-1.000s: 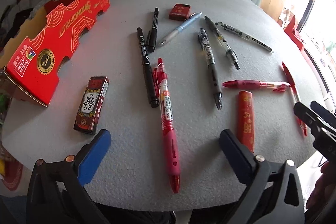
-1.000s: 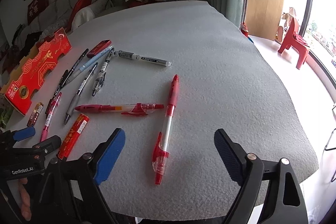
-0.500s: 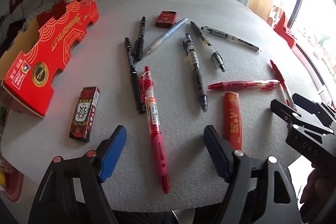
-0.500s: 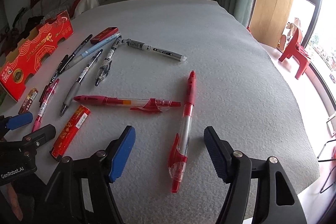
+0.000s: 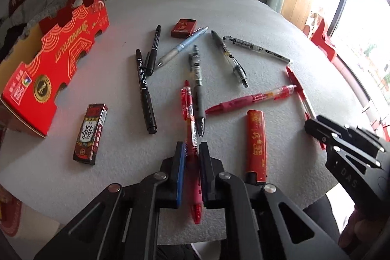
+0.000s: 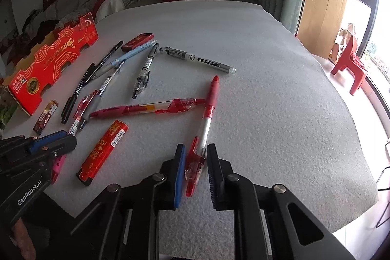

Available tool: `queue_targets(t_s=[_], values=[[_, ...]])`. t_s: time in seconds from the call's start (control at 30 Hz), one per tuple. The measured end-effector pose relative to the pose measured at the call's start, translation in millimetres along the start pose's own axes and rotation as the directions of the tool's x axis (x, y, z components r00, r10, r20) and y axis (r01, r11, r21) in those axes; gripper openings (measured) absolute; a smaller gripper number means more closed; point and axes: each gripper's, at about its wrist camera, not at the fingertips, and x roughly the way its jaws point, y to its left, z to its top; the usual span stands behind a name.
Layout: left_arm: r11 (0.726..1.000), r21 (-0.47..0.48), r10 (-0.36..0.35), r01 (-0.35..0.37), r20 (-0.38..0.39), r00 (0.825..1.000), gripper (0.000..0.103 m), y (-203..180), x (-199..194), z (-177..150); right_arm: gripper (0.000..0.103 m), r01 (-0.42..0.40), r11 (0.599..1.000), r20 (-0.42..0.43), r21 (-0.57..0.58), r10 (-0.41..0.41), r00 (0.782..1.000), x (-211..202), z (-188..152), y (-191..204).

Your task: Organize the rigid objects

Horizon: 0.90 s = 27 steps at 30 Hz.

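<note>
Several pens lie scattered on a round grey table [image 5: 243,11]. In the left wrist view my left gripper [image 5: 191,148] is closing, its pads pressed on the lower barrel of a pink-red pen [image 5: 197,208] that lies on the table. In the right wrist view my right gripper [image 6: 196,150] is closing too, its pads against the clip end of a red pen with a clear barrel [image 6: 207,118]. Each gripper also shows in the other view: the right gripper [image 5: 316,128] at the right edge, the left gripper [image 6: 61,140] at the left.
A red cardboard box [image 5: 61,60] stands at the table's left edge, with a small black-red carton [image 5: 90,130] beside it. A red tube [image 5: 256,143] lies between the grippers. Black markers [image 5: 146,94], a blue pen [image 5: 180,48], another red pen [image 5: 251,99] and a small red case [image 5: 183,27] lie further back.
Both grippers went from wide open to closed. The left came down around the pink-red pen, the right around the clear red pen. Both pens still lie on the table.
</note>
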Motion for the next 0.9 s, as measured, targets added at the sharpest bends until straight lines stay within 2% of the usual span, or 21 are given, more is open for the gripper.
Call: queue_targets(t_s=[0.1, 0.2, 0.47, 0.53, 0.7, 0.77, 0.83, 0.9], values=[[0.998, -0.050, -0.024, 0.024, 0.012, 1.000, 0.011, 12, -3, -3, 0.017, -0.015, 1.000, 0.017, 0.021, 0.015, 1.000, -7, -3, -4], [0.998, -0.064, -0.003, 0.005, 0.027, 1.000, 0.011, 15, -6, -7, 0.014, -0.028, 0.999, 0.043, 0.042, 0.026, 0.999, -14, -5, -5], [0.999, -0.019, 0.039, -0.039, 0.038, 0.998, 0.011, 7, -7, -12, 0.014, -0.034, 0.999, 0.010, 0.018, 0.034, 0.999, -6, -7, 0], [0.998, 0.024, 0.060, -0.061, 0.032, 0.998, 0.011, 3, -6, -11, 0.014, -0.039, 0.999, 0.006, 0.009, 0.039, 0.999, -4, -5, 0], [0.996, 0.041, 0.083, -0.085, 0.031, 0.996, 0.012, -1, -6, -12, 0.014, -0.048, 0.999, 0.004, -0.006, 0.048, 0.999, -2, -5, -1], [0.997, 0.025, 0.066, -0.066, 0.023, 0.998, 0.011, 3, -6, -11, 0.014, -0.079, 0.997, -0.014, 0.025, 0.080, 0.997, -2, -1, -7], [0.999, -0.023, 0.048, -0.048, 0.031, 0.998, 0.011, 11, -9, -12, 0.012, -0.123, 0.989, 0.033, 0.088, 0.120, 0.992, -11, -2, -19], [0.998, -0.036, 0.054, -0.052, 0.064, 0.996, 0.011, 14, -13, -15, 0.012, -0.137, 0.987, 0.083, 0.083, 0.130, 0.988, -25, -3, -21]])
